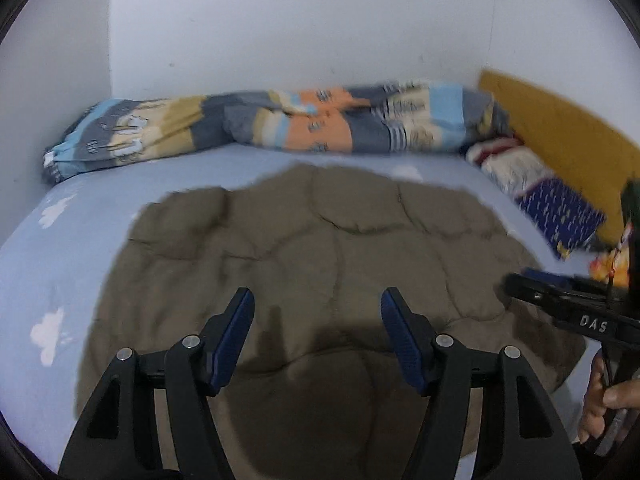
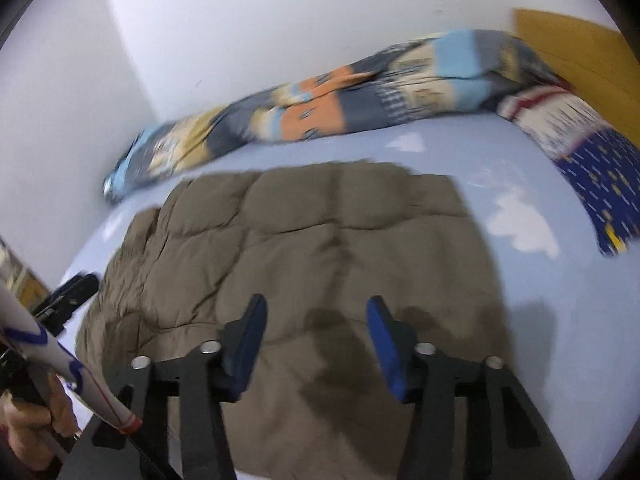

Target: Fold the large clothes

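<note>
A brown quilted padded garment (image 1: 304, 264) lies folded into a compact block on the light blue bed sheet (image 1: 60, 248); the right wrist view shows the garment (image 2: 304, 248) from its right side. My left gripper (image 1: 318, 300) hovers above the garment's near part, open, with nothing between its blue pads. My right gripper (image 2: 316, 308) also hangs over the garment, open and empty. The right gripper's black tip (image 1: 520, 284) shows at the right edge of the left wrist view, with a hand (image 1: 600, 396) below it.
A rolled patchwork duvet (image 1: 280, 124) lies along the white wall at the back. Folded patterned clothes (image 1: 548, 204) are stacked at the right beside a yellow headboard (image 1: 568, 132). Bare blue sheet with white clouds (image 2: 524, 228) surrounds the garment.
</note>
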Demonstrator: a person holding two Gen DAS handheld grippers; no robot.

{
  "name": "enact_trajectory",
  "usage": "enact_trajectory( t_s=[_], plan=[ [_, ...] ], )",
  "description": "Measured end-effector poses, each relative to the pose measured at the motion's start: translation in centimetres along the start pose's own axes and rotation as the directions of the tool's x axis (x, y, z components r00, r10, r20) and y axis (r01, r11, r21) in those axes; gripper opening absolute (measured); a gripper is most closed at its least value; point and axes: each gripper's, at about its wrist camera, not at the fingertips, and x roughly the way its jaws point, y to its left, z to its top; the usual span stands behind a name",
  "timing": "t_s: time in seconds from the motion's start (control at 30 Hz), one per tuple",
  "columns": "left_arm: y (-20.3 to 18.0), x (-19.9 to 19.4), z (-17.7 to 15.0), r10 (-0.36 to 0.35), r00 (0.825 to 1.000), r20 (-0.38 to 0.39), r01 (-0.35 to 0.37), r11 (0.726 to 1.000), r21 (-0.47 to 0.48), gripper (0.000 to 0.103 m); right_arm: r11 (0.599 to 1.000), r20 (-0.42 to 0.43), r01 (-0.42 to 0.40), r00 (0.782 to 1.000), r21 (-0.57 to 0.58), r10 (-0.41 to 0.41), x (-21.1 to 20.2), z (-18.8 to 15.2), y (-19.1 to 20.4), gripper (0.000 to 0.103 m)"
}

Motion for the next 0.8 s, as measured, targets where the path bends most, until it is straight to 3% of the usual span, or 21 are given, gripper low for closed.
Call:
enact_trajectory(
  t_s=[0.07,0.13,0.27,0.4,0.5,0.6,0.67,0.8],
  plan=[
    [0.2,2.6,-0.2,0.016,0.996,-0.086,-0.018,1.000,-0.021,0.065,0.999,-0.040,0.031,0.999,-0.035,-0.032,2.0,0.0,0.8,0.049],
    [1.5,4.4,-0.4,-0.012,0.989,-0.149,0.000,0.997,-0.083,0.066,0.998,-0.082,0.063,0.995,-0.025,-0.065,3.4,0.0,0.1,0.049],
    [1.8,5.4,-0.4,-0.014,0.984,-0.176,0.001,0.997,-0.074,0.068,0.996,-0.138,0.068,0.989,0.058,-0.060,5.3,0.2,-2.0,0.048],
    [0.7,5.7,-0.6,0.022,0.986,-0.166,-0.030,0.999,-0.040,0.068,0.993,-0.166,0.111,0.981,0.049,-0.101,6.5,0.1,-1.6,0.049],
    [1.0,4.6,-0.4,0.018,0.992,-0.127,-0.027,0.997,-0.069,0.068,0.992,-0.155,0.112,0.983,0.061,-0.101,5.9,0.4,-1.2,0.049],
    [1.5,2.7,1.0,0.064,0.997,-0.043,-0.065,0.997,-0.036,0.068,0.995,-0.070,0.080,0.995,0.063,-0.075,3.7,1.6,-1.0,0.049],
    [2.4,2.2,2.7,0.089,0.996,0.012,-0.088,0.995,-0.037,0.068,0.990,-0.010,0.139,0.990,0.025,-0.139,2.9,2.8,-0.9,0.049],
    [5.5,4.4,4.8,0.157,0.988,-0.013,-0.158,0.983,-0.089,0.068,0.986,-0.018,0.139,0.990,0.089,-0.138,4.4,4.4,-3.1,0.049]
  ],
)
